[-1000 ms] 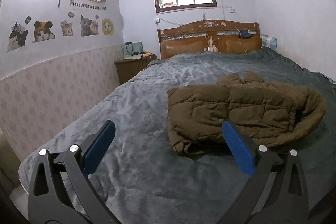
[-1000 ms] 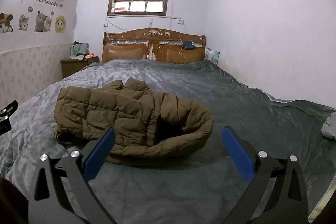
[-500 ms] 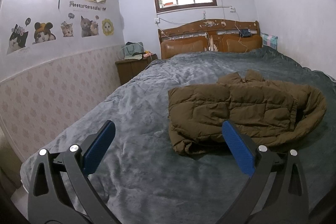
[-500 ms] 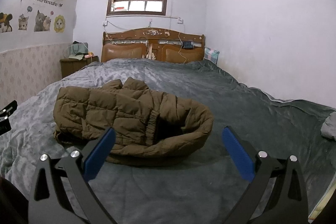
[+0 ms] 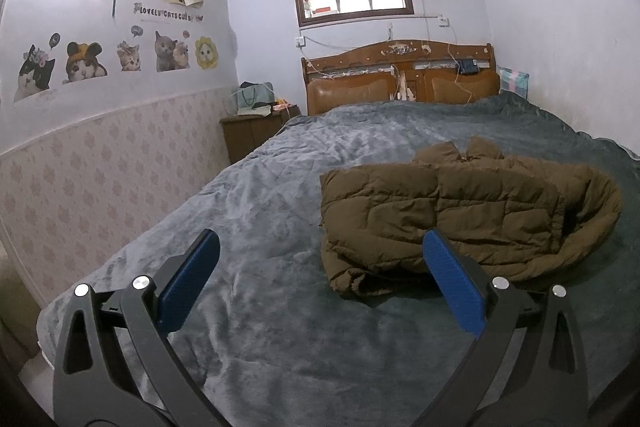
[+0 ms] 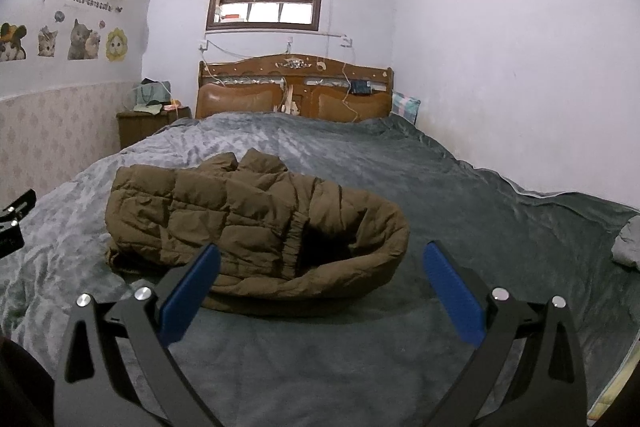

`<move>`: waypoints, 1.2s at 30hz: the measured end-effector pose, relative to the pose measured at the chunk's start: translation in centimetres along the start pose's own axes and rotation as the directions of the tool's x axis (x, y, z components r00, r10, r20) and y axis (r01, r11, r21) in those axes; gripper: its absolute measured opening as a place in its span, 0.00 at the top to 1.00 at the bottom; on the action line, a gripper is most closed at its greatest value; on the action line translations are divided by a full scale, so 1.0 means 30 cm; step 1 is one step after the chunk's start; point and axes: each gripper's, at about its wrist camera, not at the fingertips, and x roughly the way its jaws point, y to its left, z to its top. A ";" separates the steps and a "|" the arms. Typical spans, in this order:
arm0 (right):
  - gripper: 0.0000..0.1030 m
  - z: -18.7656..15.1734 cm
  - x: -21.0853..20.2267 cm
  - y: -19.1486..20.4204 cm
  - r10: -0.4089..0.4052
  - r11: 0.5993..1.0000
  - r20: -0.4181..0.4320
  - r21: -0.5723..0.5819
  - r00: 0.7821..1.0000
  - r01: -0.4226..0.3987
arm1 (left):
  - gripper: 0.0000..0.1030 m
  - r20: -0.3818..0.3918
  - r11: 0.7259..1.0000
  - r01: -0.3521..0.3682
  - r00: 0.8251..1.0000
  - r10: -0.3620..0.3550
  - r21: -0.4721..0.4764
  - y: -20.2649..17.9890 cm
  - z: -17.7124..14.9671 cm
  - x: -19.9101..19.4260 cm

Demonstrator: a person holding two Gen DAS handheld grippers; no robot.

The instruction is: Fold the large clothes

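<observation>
left tool [image 5: 320,269] spread, empty | right tool [image 6: 320,269] spread, empty | jacket [image 6: 256,215] folded on bed [image 6: 480,195] | risk: puffy quilting springs open, or slick shell slips a shallow pinch

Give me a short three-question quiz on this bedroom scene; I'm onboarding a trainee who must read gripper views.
1. True or false: the left gripper is shut on the brown puffer jacket.
2. Multiple choice: the jacket lies on A) the nightstand, B) the grey blanket, C) the headboard.
3. Fill in: the right gripper's jaws stand ____.

Key
1. False: it is open and holds nothing.
2. B.
3. Open, short of the jacket's hood.
</observation>
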 end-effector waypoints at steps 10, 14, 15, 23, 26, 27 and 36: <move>0.02 0.002 -0.037 0.029 -0.001 0.999 0.031 -0.038 1.000 0.002 | 0.03 -0.007 1.000 0.021 1.000 -0.021 -0.013 -0.008 -0.002 0.005; 0.02 0.000 -0.013 0.025 0.016 1.000 0.007 -0.005 1.000 -0.016 | 0.03 -0.018 0.999 0.024 1.000 -0.024 -0.026 -0.003 -0.003 0.006; 0.02 0.001 -0.006 0.028 0.018 1.000 -0.001 -0.004 1.000 -0.019 | 0.03 -0.017 0.999 0.022 1.000 -0.023 -0.025 -0.004 -0.002 0.005; 0.02 0.002 0.028 0.045 0.044 0.999 -0.036 0.011 0.998 -0.043 | 0.03 -0.018 0.999 0.022 1.000 -0.023 -0.023 0.009 -0.004 0.006; 0.02 0.000 0.043 0.055 0.048 0.999 -0.055 0.013 0.997 -0.048 | 0.03 -0.010 1.000 0.022 1.000 -0.022 -0.019 0.011 -0.003 0.008; 0.02 -0.001 0.048 0.058 0.045 0.999 -0.058 0.009 0.997 -0.044 | 0.03 -0.010 1.000 0.020 1.000 -0.021 -0.016 0.013 -0.003 0.009; 0.02 -0.001 0.026 0.075 0.012 0.999 -0.029 -0.051 1.000 -0.013 | 0.03 -0.023 1.000 0.014 1.000 -0.015 -0.027 0.021 -0.007 0.019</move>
